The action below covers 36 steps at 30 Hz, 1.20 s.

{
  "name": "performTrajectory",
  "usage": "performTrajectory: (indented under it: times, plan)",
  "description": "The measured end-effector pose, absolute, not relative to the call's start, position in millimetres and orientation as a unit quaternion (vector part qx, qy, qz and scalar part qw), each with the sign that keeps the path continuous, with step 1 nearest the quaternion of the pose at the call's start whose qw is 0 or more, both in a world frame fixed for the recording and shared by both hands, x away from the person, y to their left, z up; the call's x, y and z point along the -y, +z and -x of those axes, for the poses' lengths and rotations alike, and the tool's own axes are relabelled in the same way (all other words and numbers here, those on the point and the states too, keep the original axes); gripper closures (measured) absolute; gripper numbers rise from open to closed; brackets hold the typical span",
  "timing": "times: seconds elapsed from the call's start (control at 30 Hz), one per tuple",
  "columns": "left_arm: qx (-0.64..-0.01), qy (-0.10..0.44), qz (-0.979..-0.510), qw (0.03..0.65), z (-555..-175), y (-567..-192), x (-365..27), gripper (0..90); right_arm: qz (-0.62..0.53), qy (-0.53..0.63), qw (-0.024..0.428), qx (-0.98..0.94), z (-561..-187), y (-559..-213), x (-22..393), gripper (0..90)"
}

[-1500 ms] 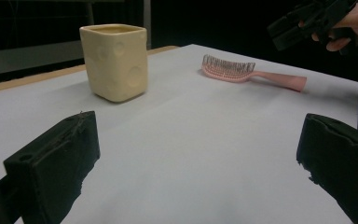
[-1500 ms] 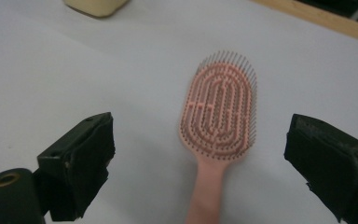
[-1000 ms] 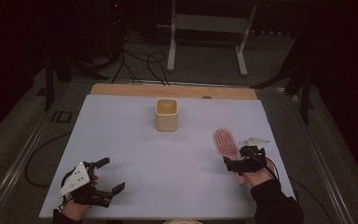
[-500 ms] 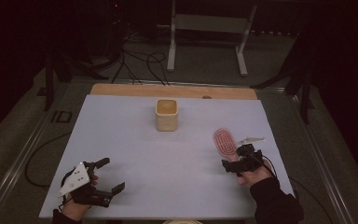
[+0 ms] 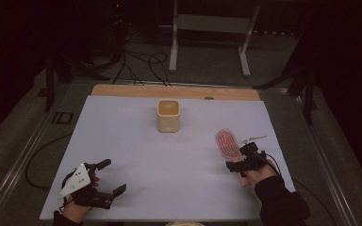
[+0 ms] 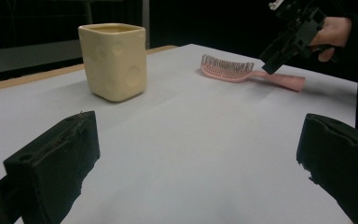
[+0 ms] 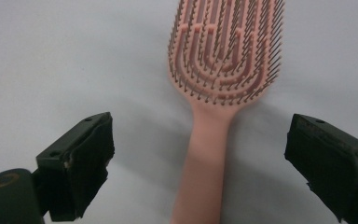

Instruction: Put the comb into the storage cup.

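1. My right gripper (image 7: pixel 200 172) hangs just above the handle of the pink hairbrush (image 7: pixel 223 70), jaws spread wide with one on each side of the handle, and nothing is in its grasp yet

2. The hairbrush lies flat on the white table (image 5: pixel 169 160), bristles up, on the right side, its head pointing away from me and its handle towards my right hand (image 5: pixel 257 172)

3. I judge it light, stiff plastic; it should lift easily, but the smooth handle may slip or swing if I pinch it too near the end

4. The best hold looks like the handle just below the head, where it is narrow enough for the jaws and close to the balance point

5. I would keep off the bristles: they look thin and springy, likely to bend under the pads

6. How far the handle sits clear of the table I cannot quite tell, so a low approach seems wise

7. My left gripper (image 5: pixel 107 181) rests near the front left edge, jaws wide apart and empty, facing the cream cup (image 6: pixel 114 60)
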<state>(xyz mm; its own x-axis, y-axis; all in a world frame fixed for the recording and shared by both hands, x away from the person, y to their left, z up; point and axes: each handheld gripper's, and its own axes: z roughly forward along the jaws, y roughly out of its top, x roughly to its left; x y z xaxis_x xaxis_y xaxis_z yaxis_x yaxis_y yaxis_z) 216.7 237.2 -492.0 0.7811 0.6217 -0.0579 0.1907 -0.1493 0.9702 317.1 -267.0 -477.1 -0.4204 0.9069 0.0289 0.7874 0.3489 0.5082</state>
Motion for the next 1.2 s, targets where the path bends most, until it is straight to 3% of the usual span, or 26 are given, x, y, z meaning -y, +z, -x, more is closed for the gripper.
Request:
performTrajectory:
  times: [0.43,1.2]
  plan:
    - [-0.279,0.181,-0.734,0.593,-217,-492,-238,0.1,-0.533,0.18,0.096,-0.821,-332,-479,265,8.4]
    - [-0.28,0.18,-0.734,0.592,-217,-493,-238,0.1,-0.576,0.12,0.028,-0.808,-356,-479,262,47.3]
